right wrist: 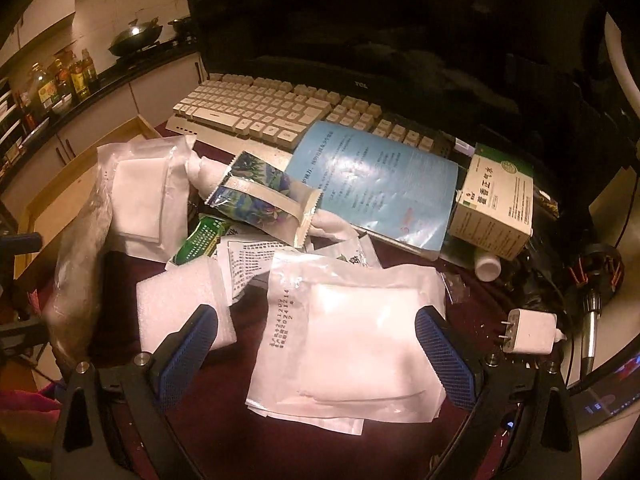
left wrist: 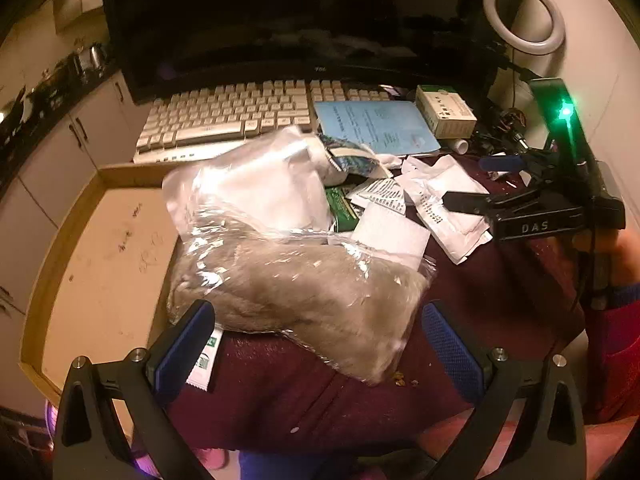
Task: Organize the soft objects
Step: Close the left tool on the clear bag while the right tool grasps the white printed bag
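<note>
A grey fluffy item in a clear plastic bag (left wrist: 304,292) lies on the maroon cloth (left wrist: 300,400), between the open fingers of my left gripper (left wrist: 320,332); it also shows at the left edge of the right wrist view (right wrist: 76,264). Behind it lies a bagged white pad (left wrist: 260,192). My right gripper (right wrist: 316,336) is open around a white gauze packet (right wrist: 352,344) without touching it; the gripper also shows in the left wrist view (left wrist: 472,200). A white foam block (right wrist: 180,300) lies by its left finger. A blue-green wrapper (right wrist: 260,196) lies on a rolled white towel (right wrist: 208,172).
A white keyboard (right wrist: 272,116) and dark monitor (right wrist: 400,32) stand behind. A blue leaflet (right wrist: 372,184), a medicine box (right wrist: 496,208), a white charger (right wrist: 532,330) and a pill bottle (right wrist: 489,267) lie at the right. A wooden tray (left wrist: 100,260) sits left of the cloth.
</note>
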`<state>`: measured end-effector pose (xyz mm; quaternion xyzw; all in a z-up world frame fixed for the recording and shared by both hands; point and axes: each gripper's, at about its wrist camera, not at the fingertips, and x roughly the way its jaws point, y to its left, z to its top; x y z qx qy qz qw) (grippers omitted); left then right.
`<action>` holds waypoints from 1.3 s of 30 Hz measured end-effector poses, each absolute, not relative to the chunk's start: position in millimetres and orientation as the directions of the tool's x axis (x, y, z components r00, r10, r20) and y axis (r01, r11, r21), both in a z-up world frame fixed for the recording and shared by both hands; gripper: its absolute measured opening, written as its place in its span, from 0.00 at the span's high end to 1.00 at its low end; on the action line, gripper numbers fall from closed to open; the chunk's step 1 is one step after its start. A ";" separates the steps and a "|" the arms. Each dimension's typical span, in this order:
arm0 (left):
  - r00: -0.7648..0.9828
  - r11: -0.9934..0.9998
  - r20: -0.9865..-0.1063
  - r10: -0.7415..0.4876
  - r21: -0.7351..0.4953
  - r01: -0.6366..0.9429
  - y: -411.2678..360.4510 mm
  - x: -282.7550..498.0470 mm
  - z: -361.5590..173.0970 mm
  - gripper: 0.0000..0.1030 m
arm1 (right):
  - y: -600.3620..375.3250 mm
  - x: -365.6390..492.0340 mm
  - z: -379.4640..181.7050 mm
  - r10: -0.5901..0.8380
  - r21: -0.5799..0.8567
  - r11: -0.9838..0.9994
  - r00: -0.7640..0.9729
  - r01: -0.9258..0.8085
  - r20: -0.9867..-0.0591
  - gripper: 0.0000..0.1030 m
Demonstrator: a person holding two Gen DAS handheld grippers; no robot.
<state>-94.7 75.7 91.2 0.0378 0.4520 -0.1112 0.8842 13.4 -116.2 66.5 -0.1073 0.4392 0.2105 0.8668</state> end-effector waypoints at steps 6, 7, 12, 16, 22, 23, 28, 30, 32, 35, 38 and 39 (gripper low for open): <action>0.513 0.984 -0.847 -0.138 -0.060 0.166 86.1 -75.6 64.4 0.00 | -109.2 12.6 59.3 0.268 -0.010 0.876 0.504 -0.482 -0.821 0.03; 0.500 0.986 -0.855 -0.137 -0.070 0.150 88.4 -71.9 59.5 0.00 | -109.0 13.4 57.0 0.263 -0.011 0.877 0.499 -0.481 -0.825 0.03; 0.471 0.983 -0.863 -0.183 -0.157 0.095 93.2 -60.7 48.0 0.00 | -113.3 20.6 43.2 0.238 -0.008 0.885 0.469 -0.465 -0.851 0.03; 0.466 0.982 -0.865 -0.184 -0.179 0.055 90.1 -50.8 42.3 0.00 | -115.1 23.5 33.8 0.243 0.020 0.890 0.438 -0.456 -0.866 0.08; 0.444 0.987 -0.885 -0.143 -0.163 -0.008 77.9 -33.2 25.9 0.00 | -115.1 25.5 23.9 0.175 -0.035 0.909 0.455 -0.416 -0.873 0.15; 0.449 0.988 -0.884 -0.131 -0.152 -0.010 75.2 -32.4 23.6 0.00 | -117.2 26.3 23.6 0.167 -0.038 0.914 0.459 -0.405 -0.872 0.17; 0.464 0.988 -0.876 -0.136 -0.154 -0.001 75.5 -39.3 24.2 0.54 | -125.8 25.1 27.9 0.164 -0.033 0.924 0.475 -0.380 -0.864 0.38; 0.466 0.982 -0.868 -0.170 -0.189 0.006 80.2 -43.3 27.9 0.71 | -128.6 21.4 34.3 0.184 -0.018 0.923 0.481 -0.384 -0.857 0.46; 0.469 0.975 -0.859 -0.204 -0.221 0.019 83.2 -47.3 31.0 0.88 | -129.9 18.2 42.7 0.192 -0.014 0.924 0.494 -0.382 -0.848 0.51; 0.471 0.965 -0.846 -0.250 -0.258 0.049 83.4 -53.6 35.1 0.95 | -135.0 14.9 55.3 0.210 0.003 0.928 0.515 -0.374 -0.831 0.61; 0.478 0.958 -0.833 -0.277 -0.275 0.077 80.0 -59.2 40.7 0.96 | -139.7 11.3 65.0 0.226 0.021 0.930 0.529 -0.366 -0.818 0.65; 0.482 0.957 -0.829 -0.283 -0.279 0.082 80.4 -60.6 43.0 0.96 | -140.5 9.0 68.0 0.230 0.023 0.930 0.533 -0.366 -0.814 0.65</action>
